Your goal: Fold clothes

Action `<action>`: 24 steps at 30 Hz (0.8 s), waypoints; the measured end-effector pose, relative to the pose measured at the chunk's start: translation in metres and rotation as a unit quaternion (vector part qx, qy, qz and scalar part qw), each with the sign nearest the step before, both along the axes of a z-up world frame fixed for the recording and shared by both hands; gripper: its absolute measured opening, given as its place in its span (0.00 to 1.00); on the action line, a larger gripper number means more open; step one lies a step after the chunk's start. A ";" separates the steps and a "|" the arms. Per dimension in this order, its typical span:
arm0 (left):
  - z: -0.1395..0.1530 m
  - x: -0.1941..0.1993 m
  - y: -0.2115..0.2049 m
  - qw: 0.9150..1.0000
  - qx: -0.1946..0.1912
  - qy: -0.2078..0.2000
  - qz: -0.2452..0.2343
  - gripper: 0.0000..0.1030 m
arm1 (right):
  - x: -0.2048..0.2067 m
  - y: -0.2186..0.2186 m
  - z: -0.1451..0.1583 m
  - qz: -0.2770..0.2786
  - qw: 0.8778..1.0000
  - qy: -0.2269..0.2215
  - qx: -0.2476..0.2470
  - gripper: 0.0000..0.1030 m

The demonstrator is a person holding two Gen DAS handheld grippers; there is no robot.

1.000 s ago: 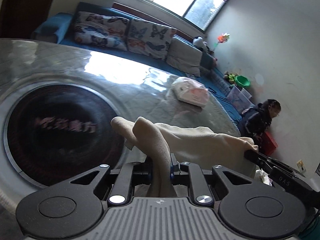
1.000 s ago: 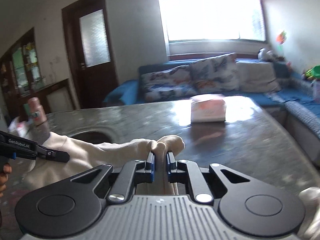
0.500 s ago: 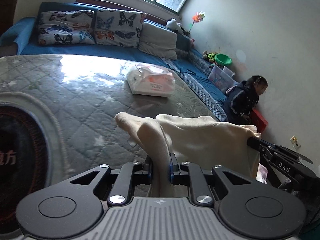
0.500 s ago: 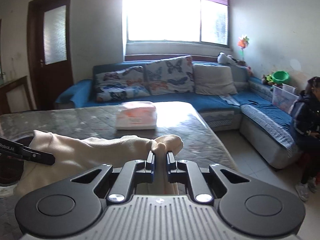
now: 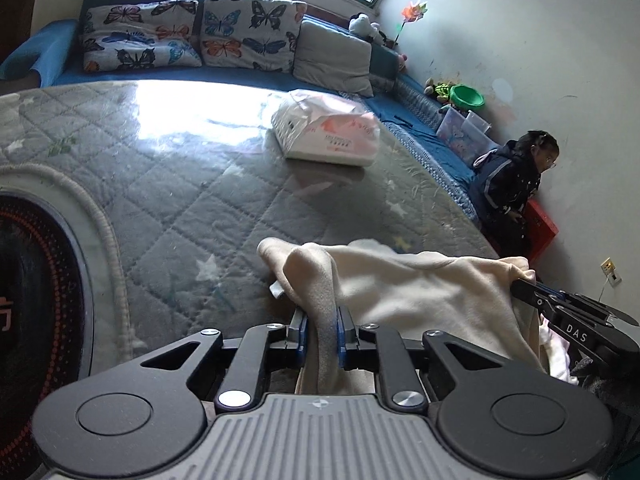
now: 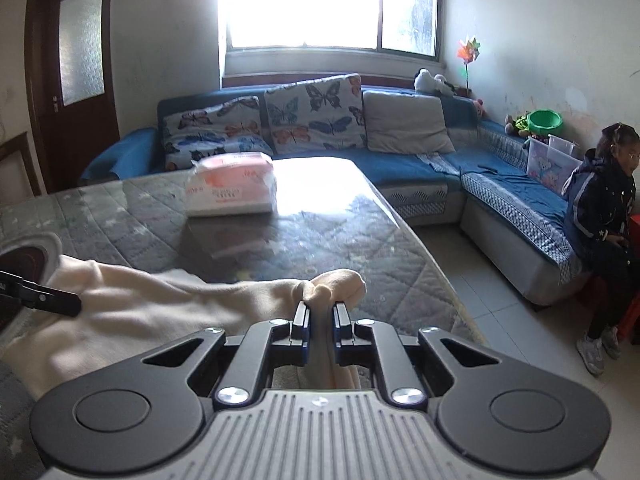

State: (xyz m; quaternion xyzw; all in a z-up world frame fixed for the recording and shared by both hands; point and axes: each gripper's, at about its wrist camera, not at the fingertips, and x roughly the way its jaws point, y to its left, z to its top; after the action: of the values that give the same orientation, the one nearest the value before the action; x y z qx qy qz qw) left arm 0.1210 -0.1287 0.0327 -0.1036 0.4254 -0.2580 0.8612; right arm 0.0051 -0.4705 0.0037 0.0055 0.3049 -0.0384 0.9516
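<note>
A cream fleece garment point(image 5: 420, 284) stretches between both grippers just above the quilted table. My left gripper point(image 5: 322, 320) is shut on one bunched corner of it. In the left wrist view the right gripper point(image 5: 524, 286) pinches the far corner at the right. In the right wrist view my right gripper point(image 6: 320, 312) is shut on its own bunched corner of the cream garment point(image 6: 152, 304). There the left gripper point(image 6: 76, 306) clamps the cloth at the left edge. The cloth below the fingers is hidden by the gripper bodies.
A white and pink plastic pack point(image 5: 326, 132) lies on the grey quilted table point(image 5: 160, 184). A dark round inset point(image 5: 36, 300) sits at the table's left. A blue corner sofa point(image 6: 400, 160) with butterfly cushions stands behind. A seated person point(image 6: 600, 216) is at the right.
Both grippers have swung to the right along the table with the garment still held. The dark round inset has slid to the left edge, and the pack and sofa corner have come into fuller view.
</note>
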 end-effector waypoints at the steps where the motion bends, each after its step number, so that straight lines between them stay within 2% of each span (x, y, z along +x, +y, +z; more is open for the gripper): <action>1: -0.002 0.000 0.000 1.000 0.001 0.001 -0.001 0.15 | 0.001 0.000 -0.002 -0.001 1.000 0.003 0.000 0.10; 7: -0.006 0.000 0.001 1.000 0.007 0.006 -0.002 0.15 | 0.006 -0.004 -0.019 -0.007 0.999 0.031 -0.011 0.10; 10: -0.006 0.002 0.002 1.000 0.012 0.010 0.006 0.22 | 0.008 -0.004 -0.023 -0.009 0.999 0.038 -0.015 0.12; 13: -0.004 0.002 0.001 1.000 0.019 0.002 0.010 0.27 | 0.006 -0.005 -0.021 -0.012 0.999 0.037 -0.020 0.19; 16: -0.002 0.004 0.000 0.999 0.028 -0.004 0.018 0.39 | 0.002 -0.002 -0.017 -0.010 0.999 0.027 -0.025 0.24; 18: 0.000 0.008 -0.002 0.999 0.036 -0.008 0.024 0.45 | 0.001 0.001 -0.013 -0.005 0.999 0.020 -0.024 0.36; 21: 0.002 0.013 -0.005 0.998 0.048 -0.013 0.033 0.52 | 0.002 0.006 -0.009 0.006 1.000 0.015 -0.019 0.41; 24: 0.004 0.018 -0.007 0.997 0.060 -0.018 0.041 0.54 | 0.009 0.013 -0.008 0.017 1.000 0.014 -0.010 0.46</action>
State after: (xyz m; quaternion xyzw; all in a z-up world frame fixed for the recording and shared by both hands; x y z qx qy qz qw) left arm 0.1395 -0.1362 0.0369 -0.0642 0.4200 -0.1979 0.8833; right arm 0.0142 -0.4578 -0.0046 -0.0101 0.3177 -0.0253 0.9478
